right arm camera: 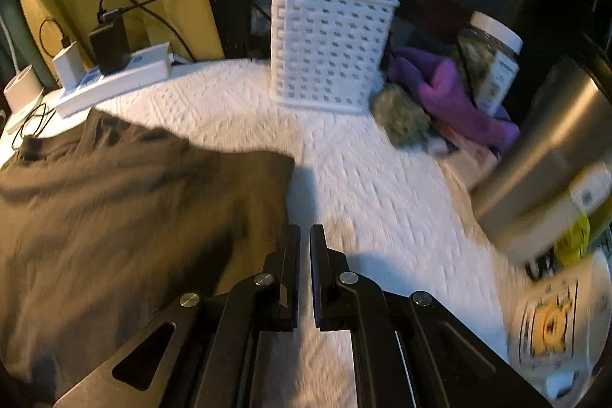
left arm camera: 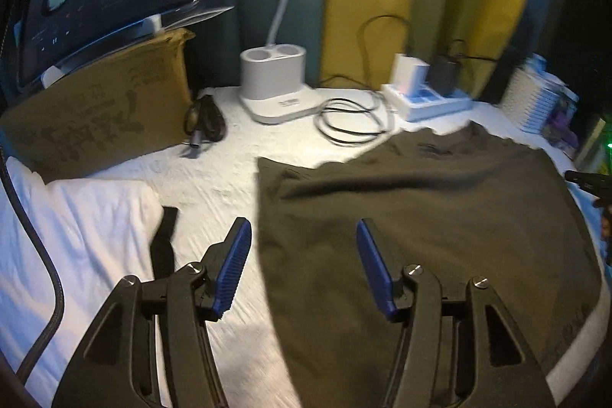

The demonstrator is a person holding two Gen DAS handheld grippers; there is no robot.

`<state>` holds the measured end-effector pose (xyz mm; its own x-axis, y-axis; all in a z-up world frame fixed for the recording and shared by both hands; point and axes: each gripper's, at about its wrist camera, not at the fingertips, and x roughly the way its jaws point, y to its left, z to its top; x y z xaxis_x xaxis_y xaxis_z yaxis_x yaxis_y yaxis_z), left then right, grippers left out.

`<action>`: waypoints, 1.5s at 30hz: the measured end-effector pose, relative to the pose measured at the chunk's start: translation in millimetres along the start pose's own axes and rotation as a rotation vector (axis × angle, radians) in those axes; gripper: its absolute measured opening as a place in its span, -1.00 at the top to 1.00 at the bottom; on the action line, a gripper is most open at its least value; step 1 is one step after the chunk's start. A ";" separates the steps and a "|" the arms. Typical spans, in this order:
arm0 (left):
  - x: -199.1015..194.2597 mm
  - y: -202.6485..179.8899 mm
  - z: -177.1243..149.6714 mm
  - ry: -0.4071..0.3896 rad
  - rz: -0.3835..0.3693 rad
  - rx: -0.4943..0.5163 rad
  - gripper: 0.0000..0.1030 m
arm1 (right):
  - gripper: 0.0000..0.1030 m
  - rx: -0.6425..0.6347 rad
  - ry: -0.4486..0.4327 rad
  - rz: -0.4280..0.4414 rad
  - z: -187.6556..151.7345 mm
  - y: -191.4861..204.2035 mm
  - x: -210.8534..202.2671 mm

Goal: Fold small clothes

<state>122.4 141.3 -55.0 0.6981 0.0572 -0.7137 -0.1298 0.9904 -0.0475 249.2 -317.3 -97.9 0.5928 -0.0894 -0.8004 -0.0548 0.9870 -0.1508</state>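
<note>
L gripper (left arm camera: 304, 262) hanging open over shirt (left arm camera: 440, 217); R gripper (right arm camera: 305, 274) closed, empty. Soft, limp fabric, probably grabbing at hem corners.

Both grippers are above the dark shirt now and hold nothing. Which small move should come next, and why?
Probably lower the open left gripper onto the near left edge of the dark shirt and close. Its jaws straddle that edge, empty; the shirt looks only partly folded.

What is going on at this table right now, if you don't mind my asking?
A person with a gripper in each hand is folding a dark shirt spread on the white-covered table. The left gripper is open over the shirt's left edge, holding nothing. The right gripper is shut and empty, just off the shirt's right edge.
</note>
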 end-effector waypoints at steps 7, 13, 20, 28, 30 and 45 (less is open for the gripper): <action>-20.9 -24.5 -30.2 -0.025 0.015 0.053 -0.11 | 0.89 -0.002 -0.018 0.004 -44.8 0.4 -13.7; -42.5 -30.0 -46.1 -0.037 -0.016 0.031 -0.11 | 0.89 -0.061 -0.048 -0.028 -68.5 5.2 -29.1; -67.2 -38.6 -61.7 -0.062 -0.048 0.043 -0.18 | 0.88 -0.015 -0.025 -0.018 -83.8 -7.9 -41.2; -76.6 -32.0 -89.6 -0.022 -0.088 0.013 -0.45 | 0.88 0.019 -0.003 -0.021 -120.4 -9.4 -69.8; -74.6 -32.1 -97.7 -0.001 -0.094 0.012 -0.45 | 0.87 0.013 -0.008 -0.038 -131.2 -9.7 -75.9; -70.4 -36.6 -128.4 0.072 -0.137 0.022 -0.45 | -1.00 0.176 -0.079 -0.018 -178.1 -31.6 -120.3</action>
<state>-12.4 84.9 -92.8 0.6558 -0.0868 -0.7499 -0.0206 0.9909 -0.1327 36.5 -361.5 -100.2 0.6541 -0.1030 -0.7493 0.0938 0.9941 -0.0548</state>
